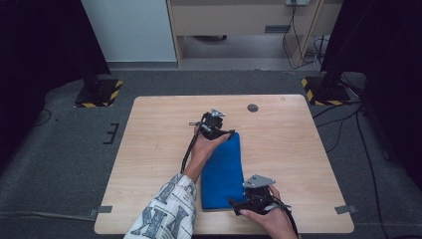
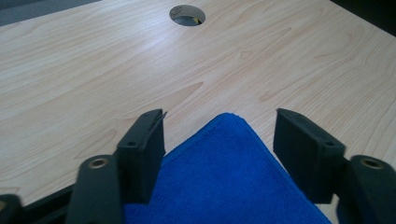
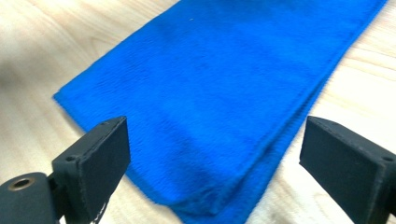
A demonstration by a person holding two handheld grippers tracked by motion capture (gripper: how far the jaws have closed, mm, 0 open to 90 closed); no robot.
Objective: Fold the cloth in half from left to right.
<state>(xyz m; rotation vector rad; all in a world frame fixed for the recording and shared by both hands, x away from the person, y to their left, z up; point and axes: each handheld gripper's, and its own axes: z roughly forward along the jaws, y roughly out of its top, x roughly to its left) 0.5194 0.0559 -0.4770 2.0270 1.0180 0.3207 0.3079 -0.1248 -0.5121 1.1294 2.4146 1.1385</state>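
A folded blue towel (image 1: 222,172) lies flat on the pale wooden counter (image 1: 149,149), a long strip running from near the middle of the counter toward the person's edge. The left claw (image 1: 226,132) sits at the strip's far end; in the left gripper view its jaws stand apart on either side of the towel's rounded far corner (image 2: 224,172), and the pads do not press on the cloth. The right claw (image 1: 238,205) is at the near end, by the near right corner; in the right gripper view its jaws are spread wide, with the folded corner of the towel (image 3: 210,116) between them and clear of both pads. A round cable hole (image 1: 253,107) lies in the counter beyond the towel, well apart from it.
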